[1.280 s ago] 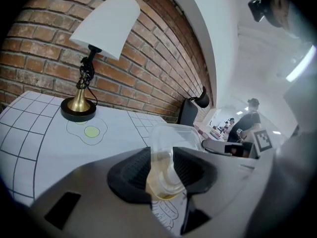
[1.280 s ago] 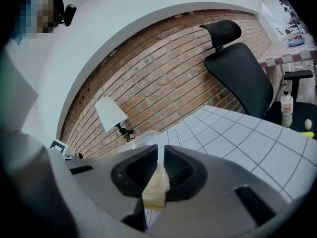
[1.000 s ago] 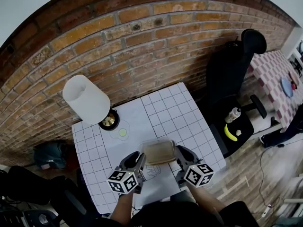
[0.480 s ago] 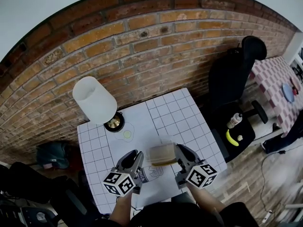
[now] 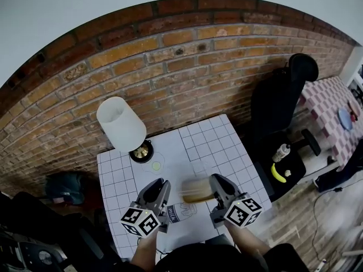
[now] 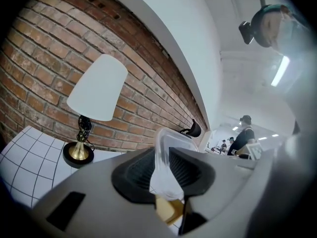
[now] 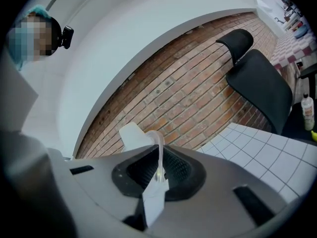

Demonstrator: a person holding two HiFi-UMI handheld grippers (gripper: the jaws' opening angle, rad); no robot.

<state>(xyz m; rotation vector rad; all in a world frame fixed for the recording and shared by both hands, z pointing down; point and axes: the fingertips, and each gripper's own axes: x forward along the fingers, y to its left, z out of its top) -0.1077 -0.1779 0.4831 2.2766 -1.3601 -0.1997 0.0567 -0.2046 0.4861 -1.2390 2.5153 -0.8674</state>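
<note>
A clear plastic container (image 5: 197, 190) with a brown filling hangs blurred above the white gridded table (image 5: 210, 140), between my two grippers. In the head view it lies closer to my right gripper (image 5: 214, 181) than to my left gripper (image 5: 163, 187). In the left gripper view the jaws of the left gripper (image 6: 166, 175) are shut on the container's clear rim (image 6: 166, 148), with brown showing below. In the right gripper view the right gripper (image 7: 158, 175) pinches the container's thin clear edge (image 7: 159, 148) the same way.
A white-shaded lamp (image 5: 121, 123) on a brass base stands at the table's back left, against the brick wall. A paper sheet with drawings (image 5: 181, 211) lies under the grippers. A black office chair (image 5: 281, 89) stands to the right, with a bottle (image 5: 280, 150) and a banana (image 5: 276, 173) on its base.
Both gripper views have tilted upward, showing more wall and less table. In the head view the container has shifted right and gone blurred, and the left gripper has drawn slightly away from it.
</note>
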